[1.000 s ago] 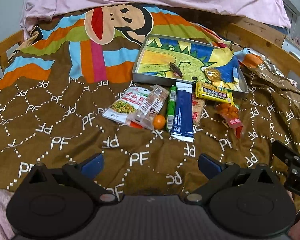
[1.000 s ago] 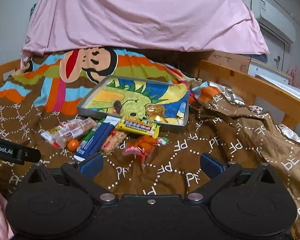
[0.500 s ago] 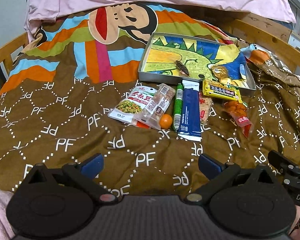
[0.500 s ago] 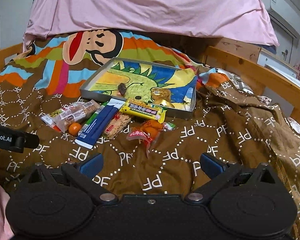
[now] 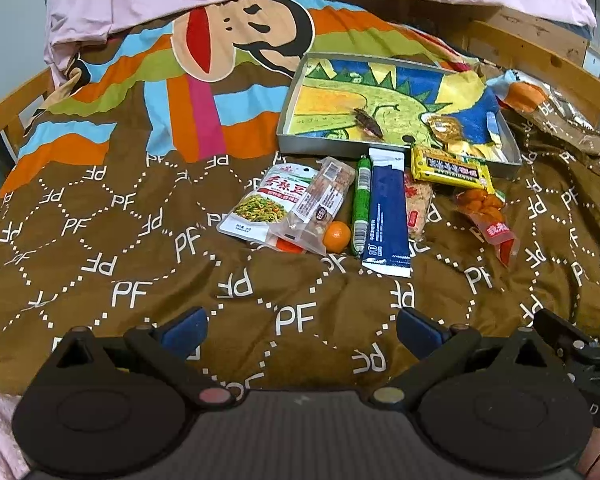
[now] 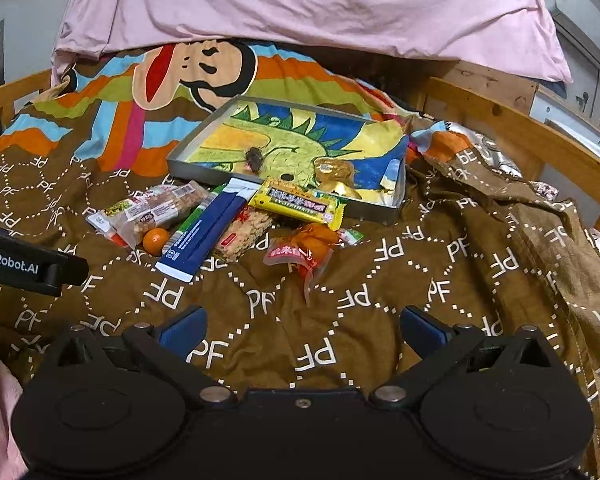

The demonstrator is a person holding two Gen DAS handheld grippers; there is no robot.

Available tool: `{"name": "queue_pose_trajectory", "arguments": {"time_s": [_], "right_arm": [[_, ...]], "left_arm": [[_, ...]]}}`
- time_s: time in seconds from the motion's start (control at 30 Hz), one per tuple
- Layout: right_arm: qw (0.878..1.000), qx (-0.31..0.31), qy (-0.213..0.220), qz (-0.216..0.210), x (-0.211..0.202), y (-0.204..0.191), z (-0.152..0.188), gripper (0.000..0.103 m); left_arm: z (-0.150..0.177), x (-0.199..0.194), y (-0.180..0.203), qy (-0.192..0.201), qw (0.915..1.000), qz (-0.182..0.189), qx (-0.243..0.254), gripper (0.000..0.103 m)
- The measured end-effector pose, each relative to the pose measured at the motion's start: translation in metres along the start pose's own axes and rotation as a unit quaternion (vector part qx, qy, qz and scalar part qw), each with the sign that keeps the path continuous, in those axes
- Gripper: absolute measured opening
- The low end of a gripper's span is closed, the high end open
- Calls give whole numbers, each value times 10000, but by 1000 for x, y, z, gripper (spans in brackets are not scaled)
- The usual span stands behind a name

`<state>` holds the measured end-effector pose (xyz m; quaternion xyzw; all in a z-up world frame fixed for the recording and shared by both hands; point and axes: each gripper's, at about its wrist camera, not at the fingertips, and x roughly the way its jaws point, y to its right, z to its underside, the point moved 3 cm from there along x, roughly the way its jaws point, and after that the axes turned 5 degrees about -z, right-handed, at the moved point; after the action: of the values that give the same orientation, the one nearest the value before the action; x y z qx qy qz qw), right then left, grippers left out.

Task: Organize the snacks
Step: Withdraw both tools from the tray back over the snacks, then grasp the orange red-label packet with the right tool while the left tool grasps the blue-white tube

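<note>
Hovering: we hold both tongs above the brown quilt (image 5: 140, 240), nothing between their fingers.
Left tongs (image 5: 300, 326): released, fingers spread wide over bare quilt, short of the snacks.
Right tongs (image 6: 302, 326): released too, spread just as wide, with the orange pouch (image 6: 308, 246) ahead of them.
Snack row, left to right: we see the green pack (image 5: 266, 204) partly under the clear bar pack (image 5: 320, 204), the orange ball (image 5: 337, 236) touching that pack's near corner, then the green stick (image 5: 361, 204), the blue sachet (image 5: 388, 212), the rice bar (image 5: 418, 208) and the orange pouch lying apart on the right.
Yellow bar (image 5: 452, 168): resting across the tray's near rim, half over the quilt.
Tray (image 5: 288, 120): grey metal, lined with a dinosaur drawing, just beyond the snack row.
Inside tray: a dark brown piece (image 5: 368, 122) near the middle, a gold wrapper (image 5: 446, 130) to the right.
Bed: pink sheet (image 6: 300, 0) bunched at the head, wooden rail (image 6: 520, 128) on the right.
</note>
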<state>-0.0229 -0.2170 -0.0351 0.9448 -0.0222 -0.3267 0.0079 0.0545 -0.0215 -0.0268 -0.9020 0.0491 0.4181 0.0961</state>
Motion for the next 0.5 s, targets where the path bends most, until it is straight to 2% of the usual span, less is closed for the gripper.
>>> {"name": "queue_pose_trajectory", "arguments": {"time_s": [0.17, 0.5], "right_arm": [[9998, 98, -145, -62, 8, 2, -1, 102], [9999, 140, -82, -16, 22, 15, -17, 102]], "left_arm": [[-4, 9, 5, -141, 9999, 23, 80, 102], [-33, 28, 18, -155, 9991, 14, 394, 103]]}}
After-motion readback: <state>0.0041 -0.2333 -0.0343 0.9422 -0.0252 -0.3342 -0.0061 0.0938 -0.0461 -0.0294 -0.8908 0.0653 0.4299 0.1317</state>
